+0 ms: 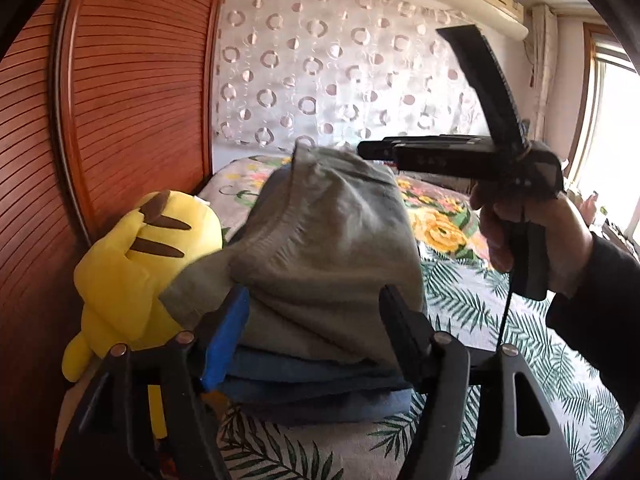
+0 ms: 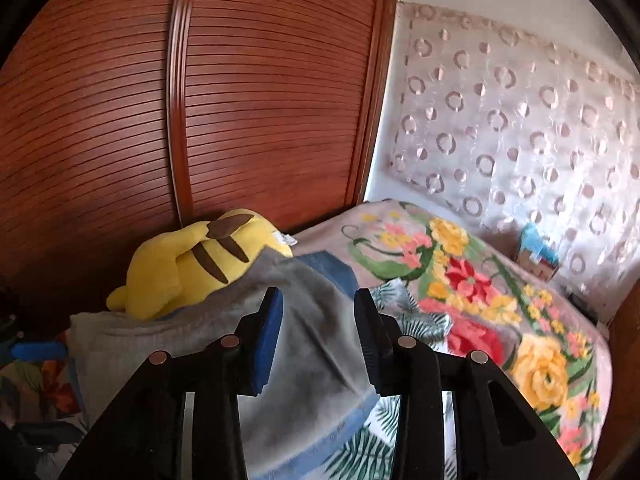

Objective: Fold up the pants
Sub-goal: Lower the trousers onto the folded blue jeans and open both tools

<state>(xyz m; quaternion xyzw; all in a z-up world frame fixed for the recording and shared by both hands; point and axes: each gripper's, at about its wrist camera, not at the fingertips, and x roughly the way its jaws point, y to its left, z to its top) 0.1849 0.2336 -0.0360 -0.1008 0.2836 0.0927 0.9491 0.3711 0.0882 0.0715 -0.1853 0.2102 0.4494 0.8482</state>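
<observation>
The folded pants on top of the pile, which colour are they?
Grey pants, clearest in left wrist view.

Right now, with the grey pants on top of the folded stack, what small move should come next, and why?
Probably draw both grippers back off the pile. The grey pants already lie folded on the blue garments, and the left gripper and right gripper stand open, pads not pressing the cloth.

Bed [image 1: 472,296] with leaf-print cover, floral blanket [image 2: 472,292], folded clothes stack [image 1: 320,384], yellow plush toy [image 1: 132,272] beside it
</observation>
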